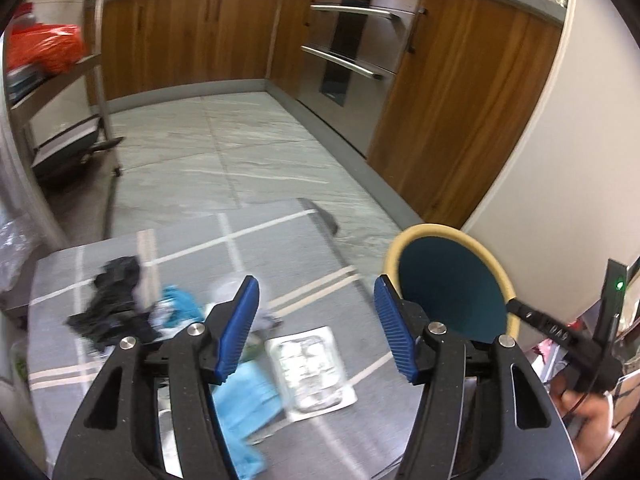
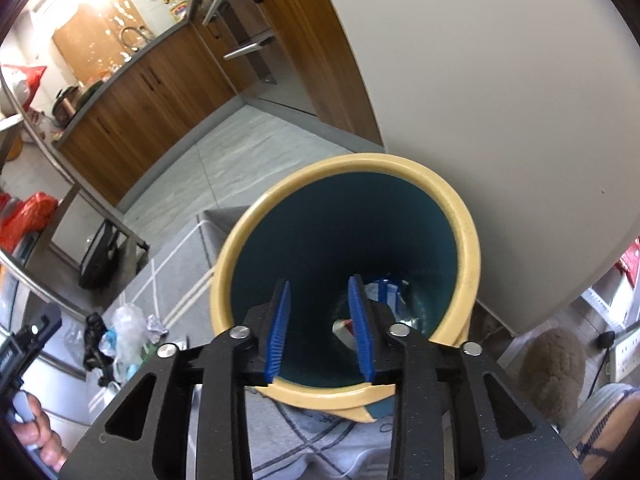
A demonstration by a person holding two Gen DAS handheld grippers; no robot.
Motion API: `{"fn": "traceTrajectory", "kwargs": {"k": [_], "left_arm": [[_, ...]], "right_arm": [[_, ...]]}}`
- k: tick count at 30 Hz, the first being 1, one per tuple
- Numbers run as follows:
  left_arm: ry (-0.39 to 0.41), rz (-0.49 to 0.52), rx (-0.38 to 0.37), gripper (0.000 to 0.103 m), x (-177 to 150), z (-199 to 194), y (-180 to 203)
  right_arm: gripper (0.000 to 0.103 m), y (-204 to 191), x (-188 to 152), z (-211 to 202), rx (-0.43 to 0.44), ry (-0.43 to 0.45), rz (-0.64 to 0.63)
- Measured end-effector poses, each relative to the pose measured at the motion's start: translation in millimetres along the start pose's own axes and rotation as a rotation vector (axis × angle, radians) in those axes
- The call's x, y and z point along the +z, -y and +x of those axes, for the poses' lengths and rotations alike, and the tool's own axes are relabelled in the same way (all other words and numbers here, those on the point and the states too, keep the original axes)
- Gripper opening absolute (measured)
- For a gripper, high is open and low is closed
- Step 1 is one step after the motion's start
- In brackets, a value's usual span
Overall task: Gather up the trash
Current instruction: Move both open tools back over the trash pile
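Trash bin, teal inside with a cream rim, is standing at the right edge of the grey-clothed surface, close beside the white wall, likely so both hands can be reaching it from the litter pile. Scraps are already lying at its bottom, among them a blue-and-white wrapper; printing on it is too small to be read.

Right gripper is hanging over the bin mouth and pointing down into it, jaws apart with nothing between them, which is fitting a piece just being dropped in.

Left gripper is hovering over the surface, jaws wide apart and empty, facing the remaining litter: a clear plastic blister tray, light blue crumpled material, a black crumpled item, and a clear crumpled bag. These are lying clustered together left of the bin, apparently still waiting for collection.

No readable brand or label is showing anywhere on the surface items.
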State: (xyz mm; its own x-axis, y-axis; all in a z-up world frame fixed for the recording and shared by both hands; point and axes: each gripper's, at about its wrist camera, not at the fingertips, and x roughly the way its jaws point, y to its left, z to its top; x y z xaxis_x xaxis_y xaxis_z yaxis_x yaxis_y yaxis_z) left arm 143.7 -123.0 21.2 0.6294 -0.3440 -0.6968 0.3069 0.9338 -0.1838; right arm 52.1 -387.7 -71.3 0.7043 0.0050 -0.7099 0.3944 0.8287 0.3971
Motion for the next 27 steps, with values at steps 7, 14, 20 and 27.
{"fn": "traceTrajectory", "kwargs": {"k": [7,14,20,27], "left_arm": [[0.005,-0.071,0.095,0.063,-28,-34,-61],[-0.021,-0.161,0.153,0.064,-65,-59,-111],[-0.062,-0.183,0.18,0.064,-90,-63,-128],[-0.097,-0.18,0.189,0.064,-107,-61,-132]], "right_arm": [[0.045,-33,-8,-4,0.057,-0.005,-0.06],[0.048,-80,-26,-1,0.122,-0.05,-0.148],[0.05,-115,-40,-3,0.169,-0.071,-0.21],[0.052,-128,-50,-3,0.198,-0.097,-0.25]]}}
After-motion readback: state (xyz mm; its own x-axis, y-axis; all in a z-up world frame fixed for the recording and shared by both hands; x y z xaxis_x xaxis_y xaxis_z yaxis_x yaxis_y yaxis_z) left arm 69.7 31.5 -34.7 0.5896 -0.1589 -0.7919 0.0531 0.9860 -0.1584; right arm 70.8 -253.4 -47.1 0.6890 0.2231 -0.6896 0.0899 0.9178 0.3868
